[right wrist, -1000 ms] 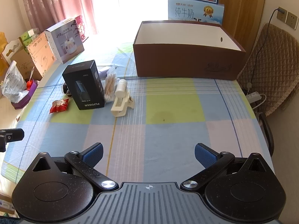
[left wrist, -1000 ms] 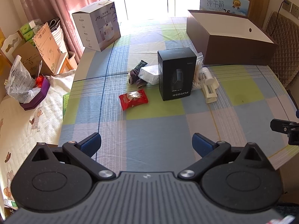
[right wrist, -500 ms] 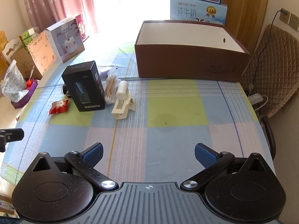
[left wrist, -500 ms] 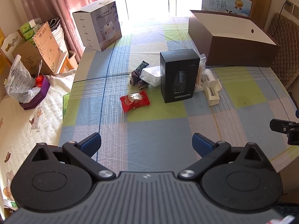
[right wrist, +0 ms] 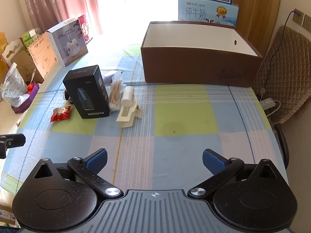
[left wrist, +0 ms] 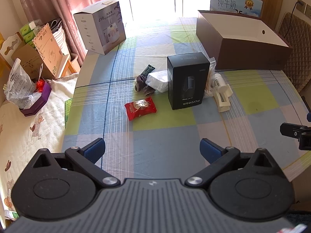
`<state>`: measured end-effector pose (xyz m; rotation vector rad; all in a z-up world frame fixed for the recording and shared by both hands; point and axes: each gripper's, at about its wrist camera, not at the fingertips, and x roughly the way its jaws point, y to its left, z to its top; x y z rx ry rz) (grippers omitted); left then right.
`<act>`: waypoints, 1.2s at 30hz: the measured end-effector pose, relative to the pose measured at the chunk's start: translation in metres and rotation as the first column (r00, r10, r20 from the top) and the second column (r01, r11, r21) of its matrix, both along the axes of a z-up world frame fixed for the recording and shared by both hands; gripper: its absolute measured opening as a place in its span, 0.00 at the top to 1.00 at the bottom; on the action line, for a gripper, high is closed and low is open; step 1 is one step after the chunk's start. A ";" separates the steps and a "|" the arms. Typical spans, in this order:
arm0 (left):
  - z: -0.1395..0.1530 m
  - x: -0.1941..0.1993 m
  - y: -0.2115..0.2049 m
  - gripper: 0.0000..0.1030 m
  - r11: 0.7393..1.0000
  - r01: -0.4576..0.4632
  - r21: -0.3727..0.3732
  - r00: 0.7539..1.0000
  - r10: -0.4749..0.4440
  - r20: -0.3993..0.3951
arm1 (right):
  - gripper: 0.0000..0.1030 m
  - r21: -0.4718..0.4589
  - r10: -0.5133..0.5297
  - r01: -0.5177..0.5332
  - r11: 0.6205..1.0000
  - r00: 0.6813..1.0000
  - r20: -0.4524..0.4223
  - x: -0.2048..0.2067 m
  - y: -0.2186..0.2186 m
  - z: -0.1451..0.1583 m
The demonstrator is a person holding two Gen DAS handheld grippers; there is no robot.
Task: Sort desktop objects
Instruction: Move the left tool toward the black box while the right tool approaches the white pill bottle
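- Left wrist view: the left tool [left wrist: 152,148] hangs spread and empty over the checked table [left wrist: 171,155]; the right tool [right wrist: 154,158] is spread too.
- Beyond: a red snack packet [left wrist: 140,107] lying flat.
- Then a black box [left wrist: 187,82] upright (label upside down), and a cream clip [right wrist: 128,114] whose long axis runs away from the cameras.
- Farthest: an open brown box [right wrist: 200,68].

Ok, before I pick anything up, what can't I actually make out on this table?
- Floor of the brown open cardboard box: hidden by its near wall in both views.
- Dark crumpled item by the white pouch: too small to identify in the left view; behind the black upright carton in the right view.
- White bottle's label: too small in both views.
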<state>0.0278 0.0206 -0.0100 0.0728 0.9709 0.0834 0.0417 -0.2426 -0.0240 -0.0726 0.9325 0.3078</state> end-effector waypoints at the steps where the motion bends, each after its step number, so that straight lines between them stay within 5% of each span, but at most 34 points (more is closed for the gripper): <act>1: 0.000 0.001 0.000 0.01 1.000 0.001 0.000 1.000 -0.001 -0.001 | 0.02 0.001 0.000 0.000 1.000 1.000 -0.001 0.002 0.000 0.000; 21: -0.014 0.030 -0.002 0.01 0.999 0.013 -0.045 1.000 -0.014 -0.016 | 0.02 0.029 0.022 -0.023 0.999 0.999 0.033 0.031 0.013 -0.012; 36: -0.011 0.084 -0.016 0.01 0.996 0.059 -0.062 0.997 -0.056 0.049 | 0.02 0.054 0.089 -0.095 0.994 0.990 0.107 0.078 0.031 -0.018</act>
